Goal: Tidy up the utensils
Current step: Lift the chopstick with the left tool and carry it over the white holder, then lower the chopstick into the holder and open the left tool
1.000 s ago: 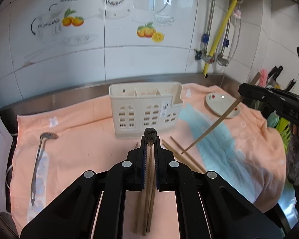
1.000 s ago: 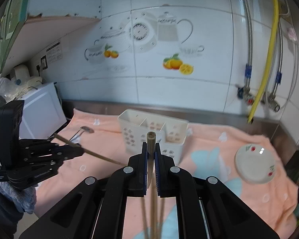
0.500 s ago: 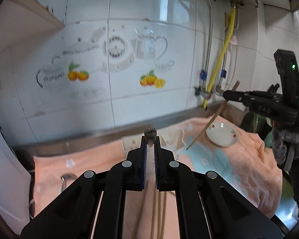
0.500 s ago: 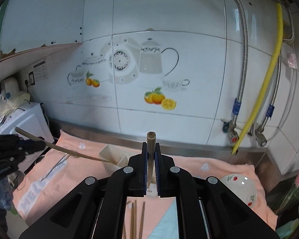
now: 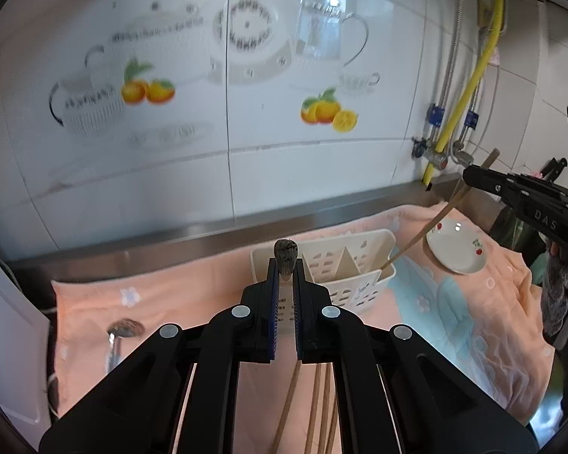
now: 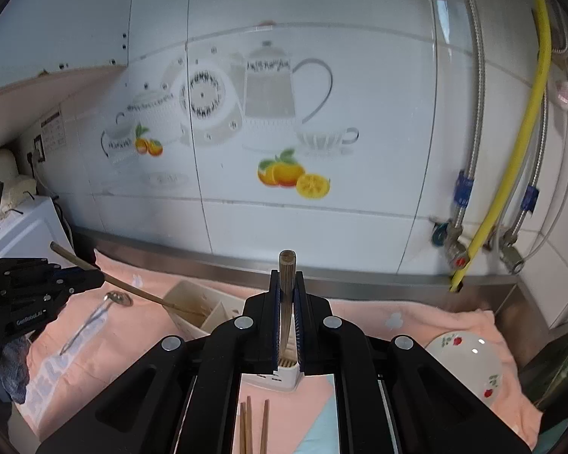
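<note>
My left gripper [image 5: 286,265] is shut on a dark-tipped chopstick [image 6: 144,295]; in the right wrist view its lower end dips into the left compartment of the white utensil caddy [image 6: 193,299]. My right gripper [image 6: 287,276] is shut on another wooden chopstick [image 5: 424,229], which slants down to the right-hand compartment of the caddy [image 5: 344,265]. Both grippers hang above the peach towel [image 5: 193,291], in front of the caddy. Loose chopsticks [image 6: 253,427] lie on the towel below the fingers. A metal spoon [image 5: 125,329] lies at the left.
A small white plate [image 5: 456,249] with red cherries sits right of the caddy. A tiled wall with a steel ledge [image 5: 208,234] rises just behind the caddy. Yellow and braided hoses [image 6: 511,174] hang at the right. A white appliance [image 6: 26,227] stands at the far left.
Both grippers rose from the towel and closed in on the caddy. The lower ends of the two held chopsticks now reach its compartments. Both grips stayed shut.
</note>
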